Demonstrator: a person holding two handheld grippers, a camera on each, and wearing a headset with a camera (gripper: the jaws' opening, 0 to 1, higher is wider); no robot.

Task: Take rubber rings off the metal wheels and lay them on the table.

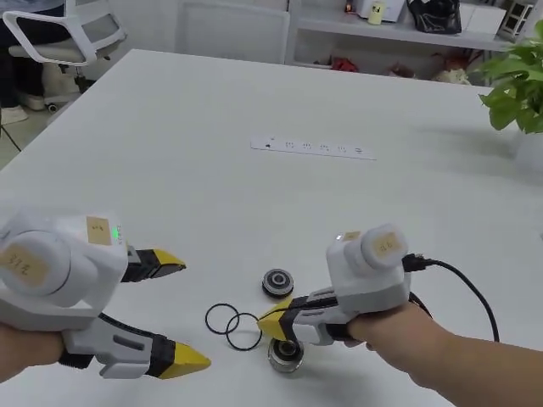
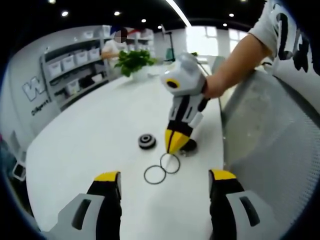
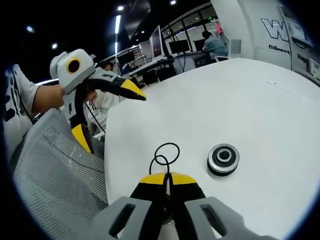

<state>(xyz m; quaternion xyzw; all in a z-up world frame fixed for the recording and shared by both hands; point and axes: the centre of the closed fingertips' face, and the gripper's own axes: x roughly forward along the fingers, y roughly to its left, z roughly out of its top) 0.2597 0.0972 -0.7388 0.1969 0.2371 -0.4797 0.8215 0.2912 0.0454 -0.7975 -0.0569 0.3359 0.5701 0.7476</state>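
Note:
Two black rubber rings lie overlapping on the white table [image 1: 339, 203]: one ring [image 1: 221, 319] to the left, a second ring [image 1: 244, 331] reaching the yellow tips of my right gripper [image 1: 270, 320]. That gripper [image 3: 166, 178] is shut, and the second ring's [image 3: 159, 162] thin loop runs in between its jaws. A metal wheel [image 1: 285, 354] sits just under it. Another wheel [image 1: 277, 282] [image 3: 223, 158], still wearing its dark rubber, stands behind. My left gripper [image 1: 176, 310] [image 2: 165, 176] hovers open to the left, with nothing between its fingers.
A white power strip [image 1: 312, 147] lies flat at mid-table. A green plant [image 1: 515, 85] stands at the far right edge. An office chair [image 1: 68, 34] and shelves sit beyond the table's far side.

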